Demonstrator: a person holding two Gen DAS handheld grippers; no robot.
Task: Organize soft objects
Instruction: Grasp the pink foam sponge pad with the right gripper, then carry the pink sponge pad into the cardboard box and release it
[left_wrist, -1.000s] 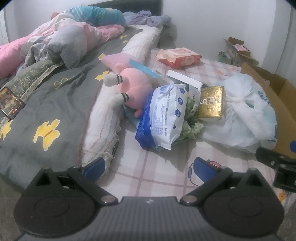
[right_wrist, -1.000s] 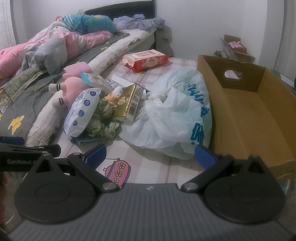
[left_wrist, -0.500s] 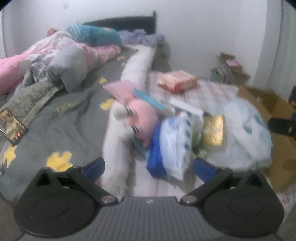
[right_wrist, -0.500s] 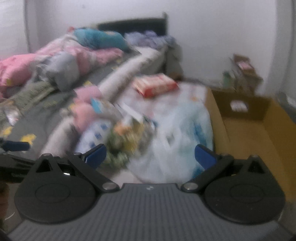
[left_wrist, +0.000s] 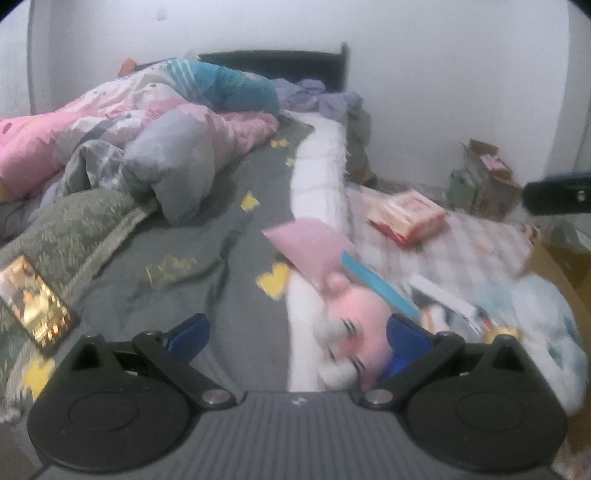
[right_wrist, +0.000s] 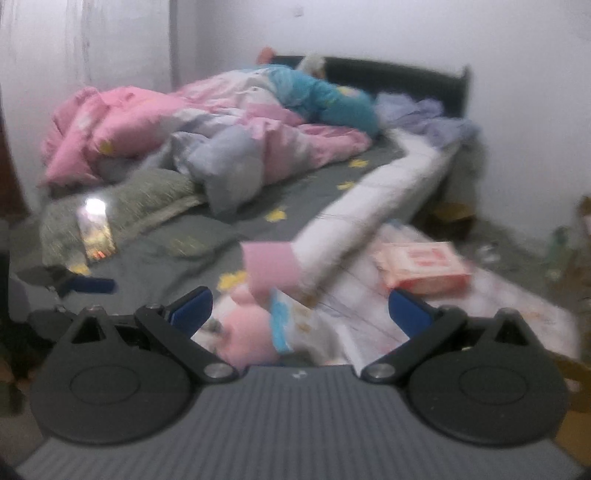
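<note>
Both frames blurred. Left gripper (left_wrist: 297, 332) and right gripper (right_wrist: 300, 308): jaws wide, holding nothing. Round pink plush toy (left_wrist: 360, 325) lies beside grey star-print bedsheet (left_wrist: 207, 251), against white mattress edge (left_wrist: 317, 173).

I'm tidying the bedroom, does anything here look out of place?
Yes. A lit phone lies on the rumpled green blanket, and a pink plush toy is wedged beside the mattress edge among packets.

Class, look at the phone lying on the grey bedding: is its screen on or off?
On. The phone shows a lit, colourful picture in the left wrist view and glows bright in the right wrist view, on the grey-green blanket.
</note>
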